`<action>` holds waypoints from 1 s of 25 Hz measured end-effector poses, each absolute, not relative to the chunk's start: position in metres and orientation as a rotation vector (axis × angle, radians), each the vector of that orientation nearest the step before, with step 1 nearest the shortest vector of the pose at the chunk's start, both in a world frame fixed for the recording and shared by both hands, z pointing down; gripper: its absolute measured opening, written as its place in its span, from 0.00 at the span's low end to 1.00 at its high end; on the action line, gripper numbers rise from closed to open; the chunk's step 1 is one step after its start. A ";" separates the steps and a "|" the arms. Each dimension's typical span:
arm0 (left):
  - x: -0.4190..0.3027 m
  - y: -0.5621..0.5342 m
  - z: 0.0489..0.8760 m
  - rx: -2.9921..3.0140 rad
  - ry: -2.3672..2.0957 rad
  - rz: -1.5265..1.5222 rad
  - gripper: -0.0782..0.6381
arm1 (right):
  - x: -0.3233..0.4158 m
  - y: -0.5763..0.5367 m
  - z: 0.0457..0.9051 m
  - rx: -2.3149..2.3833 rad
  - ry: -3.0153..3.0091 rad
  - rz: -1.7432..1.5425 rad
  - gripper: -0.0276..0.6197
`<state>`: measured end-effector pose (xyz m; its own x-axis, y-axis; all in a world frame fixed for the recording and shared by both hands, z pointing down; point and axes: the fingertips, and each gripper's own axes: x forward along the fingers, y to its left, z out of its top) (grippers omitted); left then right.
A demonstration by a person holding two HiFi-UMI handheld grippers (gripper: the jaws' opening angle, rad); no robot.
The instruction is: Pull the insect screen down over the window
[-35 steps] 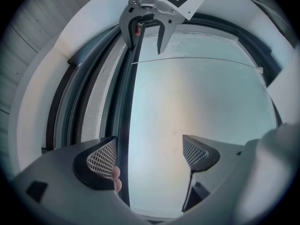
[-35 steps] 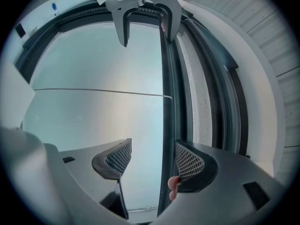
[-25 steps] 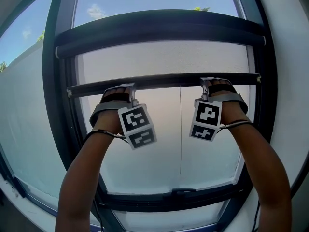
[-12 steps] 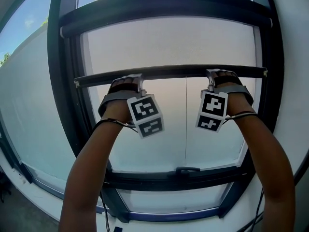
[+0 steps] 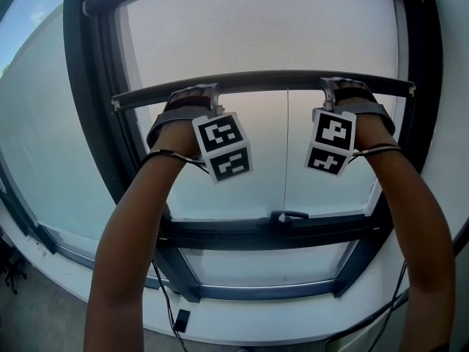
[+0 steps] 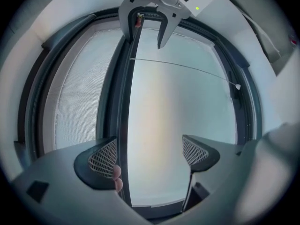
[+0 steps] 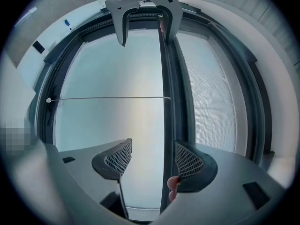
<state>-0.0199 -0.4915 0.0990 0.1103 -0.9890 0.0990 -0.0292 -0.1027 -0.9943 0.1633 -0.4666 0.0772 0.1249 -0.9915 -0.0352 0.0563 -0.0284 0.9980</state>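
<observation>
Grey left gripper (image 6: pixel 147 156): jaws wide apart, clamping nothing. The pull bar (image 6: pixel 123 125) runs along the pad at 8 o'clock, touching or just beside it. A fingertip (image 6: pixel 116 172) shows by that pad.
Grey right gripper (image 7: pixel 152 159): jaws equally spread, nothing pinched. The pull bar lies against the pad at 4 o'clock.
Pull bar: spans 9 to 3 o'clock in the head view, just above centre, with both grippers hooked over it.
Cord (image 5: pixel 286 152): hangs from mid-bar toward 6 o'clock.
Insect screen (image 5: pixel 256 28): mesh covers the pane from 12 o'clock down to the pull bar. The glass below is uncovered.
Bottom rail (image 5: pixel 220 235): at 6 o'clock, well apart from the pull bar.
Risk, slip: the pull bar is hooked, not clamped. It may slide off a pad, and a sprung screen would likely retract.
Risk, skew: unequal pull may tilt the pull bar and bind it in the side tracks.
View difference: the gripper views show jaw spread and bar contact. The head view hides these behind the marker cubes (image 5: pixel 223 147), but it alone shows the remaining travel to the bottom rail.
</observation>
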 end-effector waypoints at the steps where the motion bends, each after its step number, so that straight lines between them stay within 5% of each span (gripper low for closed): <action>1: -0.020 -0.491 0.101 -1.357 1.098 -1.195 0.72 | 0.163 -0.466 0.079 1.247 -1.065 -1.160 0.46; 25: -0.023 -0.463 0.174 -1.563 0.869 -1.446 0.72 | 0.161 -0.446 0.146 1.016 -1.193 -0.936 0.46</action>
<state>-0.0233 -0.4634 0.1737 0.1035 -0.8970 0.4298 0.0408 -0.4279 -0.9029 0.1614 -0.4465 0.1459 0.1360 -0.9516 0.2756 0.0408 0.2833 0.9582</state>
